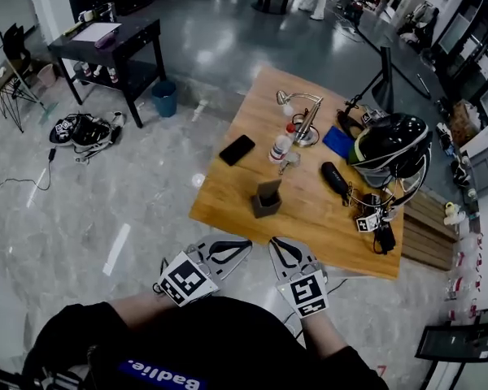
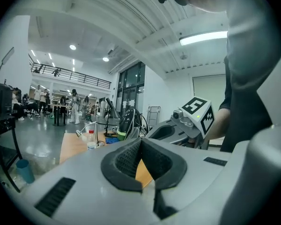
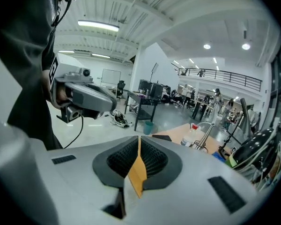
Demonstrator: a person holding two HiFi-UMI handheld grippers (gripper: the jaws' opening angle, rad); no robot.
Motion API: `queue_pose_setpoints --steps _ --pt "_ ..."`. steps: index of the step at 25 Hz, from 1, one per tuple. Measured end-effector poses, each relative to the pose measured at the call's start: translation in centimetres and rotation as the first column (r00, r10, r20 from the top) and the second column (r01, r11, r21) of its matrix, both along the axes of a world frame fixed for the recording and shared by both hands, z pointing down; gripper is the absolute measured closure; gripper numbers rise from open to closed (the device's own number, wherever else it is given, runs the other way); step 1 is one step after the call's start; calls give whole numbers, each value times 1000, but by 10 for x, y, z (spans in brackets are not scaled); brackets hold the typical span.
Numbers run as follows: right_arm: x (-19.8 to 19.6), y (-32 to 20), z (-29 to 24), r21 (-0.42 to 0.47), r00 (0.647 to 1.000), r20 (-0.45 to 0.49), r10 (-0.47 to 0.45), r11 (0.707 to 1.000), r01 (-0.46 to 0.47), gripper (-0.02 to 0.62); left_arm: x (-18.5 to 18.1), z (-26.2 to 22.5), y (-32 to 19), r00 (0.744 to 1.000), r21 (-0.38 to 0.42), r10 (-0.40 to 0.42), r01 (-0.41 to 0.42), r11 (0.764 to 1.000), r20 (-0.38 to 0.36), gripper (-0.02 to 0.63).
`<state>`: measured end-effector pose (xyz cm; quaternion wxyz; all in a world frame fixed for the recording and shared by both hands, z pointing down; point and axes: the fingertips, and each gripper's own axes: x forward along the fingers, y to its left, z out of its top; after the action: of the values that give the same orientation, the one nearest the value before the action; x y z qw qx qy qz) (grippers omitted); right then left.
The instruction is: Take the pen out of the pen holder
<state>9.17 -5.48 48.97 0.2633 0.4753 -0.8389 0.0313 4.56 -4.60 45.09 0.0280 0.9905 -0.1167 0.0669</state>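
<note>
A small grey pen holder [image 1: 267, 201] stands on the wooden table [image 1: 309, 218], near its front edge. Something dark stands up in it, too small to tell as a pen. Both grippers hang over the floor, just short of that edge. My left gripper [image 1: 246, 245] is shut with nothing between its pads [image 2: 126, 158]. My right gripper [image 1: 274, 244] is beside it, also shut and empty, its pads [image 3: 152, 161] meeting at the tips. The holder shows in neither gripper view. Each gripper view shows the other gripper: the right gripper [image 2: 187, 123] and the left gripper [image 3: 84, 95].
On the table lie a black phone [image 1: 237, 149], a white bottle [image 1: 281, 146], a metal desk lamp [image 1: 302, 114], a blue pad [image 1: 338, 141], a black case [image 1: 335, 177] and a helmet [image 1: 390, 149]. A black side table [image 1: 114, 47], a blue bin [image 1: 164, 98] and gear [image 1: 85, 128] stand on the floor.
</note>
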Motion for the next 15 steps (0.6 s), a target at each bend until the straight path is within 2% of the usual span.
queue_pose_setpoints --steps 4,9,12,15 --pt "4 -40 18 -36 995 -98 25 999 -28 584 -5 3 -31 998 -6 55 -55 998 1 597" --pt "13 -71 55 -126 967 -252 -23 992 -9 515 1 15 -43 996 -43 85 -85 995 12 597" --pt "23 -85 73 -166 932 -350 -89 986 32 514 7 19 -53 998 -52 66 -65 996 17 597" --pt "33 -96 91 -212 872 -456 -177 973 87 515 12 26 -56 998 -67 47 -45 997 30 597"
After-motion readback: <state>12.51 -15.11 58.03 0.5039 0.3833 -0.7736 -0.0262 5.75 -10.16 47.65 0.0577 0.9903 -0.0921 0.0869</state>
